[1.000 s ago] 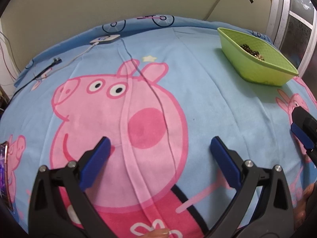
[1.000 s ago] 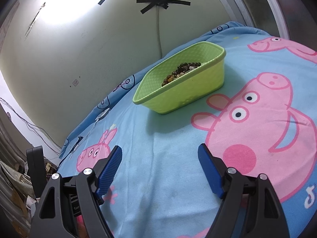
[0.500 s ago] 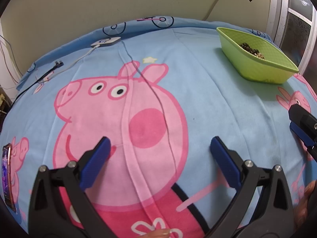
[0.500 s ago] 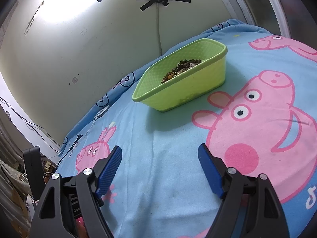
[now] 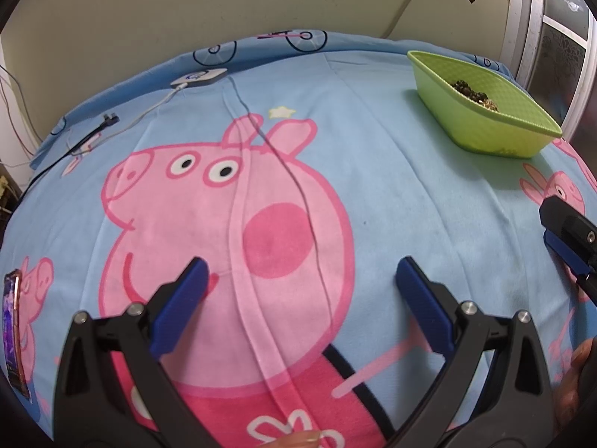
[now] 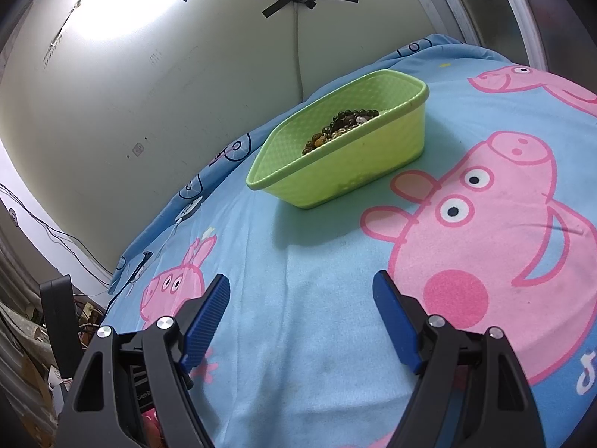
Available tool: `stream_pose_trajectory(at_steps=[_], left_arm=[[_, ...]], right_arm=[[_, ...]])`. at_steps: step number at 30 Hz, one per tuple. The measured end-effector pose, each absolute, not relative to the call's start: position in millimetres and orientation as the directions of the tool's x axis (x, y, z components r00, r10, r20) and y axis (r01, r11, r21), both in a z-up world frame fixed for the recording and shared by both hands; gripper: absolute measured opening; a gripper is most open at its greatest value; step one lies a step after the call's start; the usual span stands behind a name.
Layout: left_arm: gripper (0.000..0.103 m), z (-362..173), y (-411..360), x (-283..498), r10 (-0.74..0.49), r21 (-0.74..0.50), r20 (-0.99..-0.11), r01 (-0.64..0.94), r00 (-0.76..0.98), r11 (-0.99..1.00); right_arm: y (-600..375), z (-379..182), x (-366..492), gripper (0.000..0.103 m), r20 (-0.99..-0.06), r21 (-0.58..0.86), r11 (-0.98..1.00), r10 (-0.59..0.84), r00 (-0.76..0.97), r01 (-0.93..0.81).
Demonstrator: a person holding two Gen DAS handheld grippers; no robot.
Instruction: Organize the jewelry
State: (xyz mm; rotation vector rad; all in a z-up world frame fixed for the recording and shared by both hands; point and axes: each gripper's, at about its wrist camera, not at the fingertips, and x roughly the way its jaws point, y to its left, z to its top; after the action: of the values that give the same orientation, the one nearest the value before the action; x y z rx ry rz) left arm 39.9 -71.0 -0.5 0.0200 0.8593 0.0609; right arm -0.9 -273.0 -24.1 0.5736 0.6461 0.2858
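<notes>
In the left wrist view, the left gripper (image 5: 300, 276) hangs over the blue cartoon-pig sheet (image 5: 391, 194) with its jaws spread wide and nothing between them; its blue fingertips (image 5: 194, 276) sit above the large pink pig's (image 5: 224, 220) chin and body. A thin grey cable (image 5: 294, 179) runs from a small white device (image 5: 199, 76) near the far edge of the bed down across the pig's face; a black cable end (image 5: 108, 121) lies to the left of it. The green basket (image 5: 481, 127) stands at the far right of the bed, well apart from the left gripper, with a heap of dark beaded jewelry (image 5: 472, 93) inside; a phone (image 5: 13, 326) lies at the left edge of the sheet. Part of the right gripper (image 5: 569, 239) enters from the right edge, and a bit of a hand (image 5: 576, 380) shows below it.

In the right wrist view, the right gripper (image 6: 300, 291) is likewise parted wide and empty, above a bare blue stretch of the sheet (image 6: 306, 261); the green basket (image 6: 358, 171) stands ahead of it, near the wall, resting on the sheet. The beaded jewelry (image 6: 341, 127) lies inside the basket toward its far right end, dark green and brown beads with a few pale ones; a large pink pig print (image 6: 481, 239) lies just right of the basket, and a smaller one (image 6: 179, 283) sits near the left fingertip (image 6: 209, 310).
</notes>
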Motion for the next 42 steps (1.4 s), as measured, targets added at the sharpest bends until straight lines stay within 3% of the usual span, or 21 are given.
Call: stream_pose_trajectory(at_steps=[42], left_arm=[[0.097,-4.3,-64.7,41.9,0.003,-0.023,-0.776,-0.033,0.631,0.999]], right_arm=[[-272.0,-24.9,-0.6,0.06,-0.486,0.583,0.809,0.419,0.767,-0.073]])
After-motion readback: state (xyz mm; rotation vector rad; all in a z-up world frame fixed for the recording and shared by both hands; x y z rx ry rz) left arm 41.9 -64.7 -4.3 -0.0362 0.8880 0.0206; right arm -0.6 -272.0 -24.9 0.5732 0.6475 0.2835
